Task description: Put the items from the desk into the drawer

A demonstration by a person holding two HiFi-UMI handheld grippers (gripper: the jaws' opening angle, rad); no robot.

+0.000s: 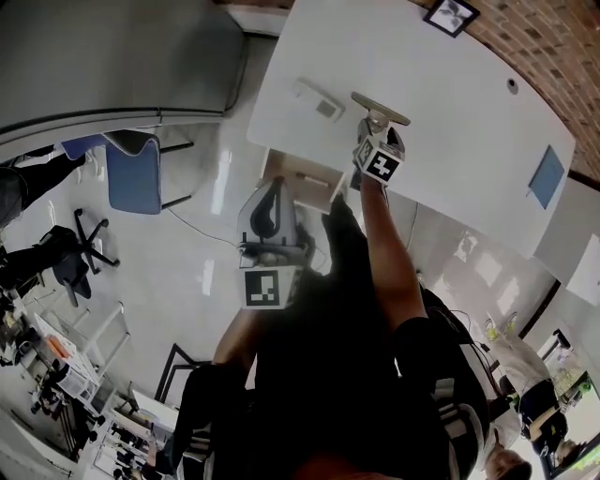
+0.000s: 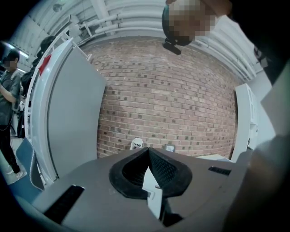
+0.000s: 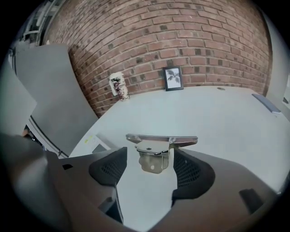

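From the head view, the white desk fills the upper part, and its drawer stands pulled out from the near edge. A metal clip lies on the desk just in from that near edge. The right gripper is over the desk's near edge, with its tips at the clip. A small white box sits on the desk to the left of the clip. The left gripper is off the desk, at the front of the open drawer. A picture frame is at the desk's far edge. In the left gripper view, the left gripper has its pad tips brought together with nothing caught between them, and it faces the brick wall beyond the desk. In the right gripper view, the right gripper stands wide apart. The clip rests on the desk in the gap between the jaws, its flat bar across the top, and neither pad presses on it. The frame leans on the wall at the desk's far edge, with a small white pot to its left.
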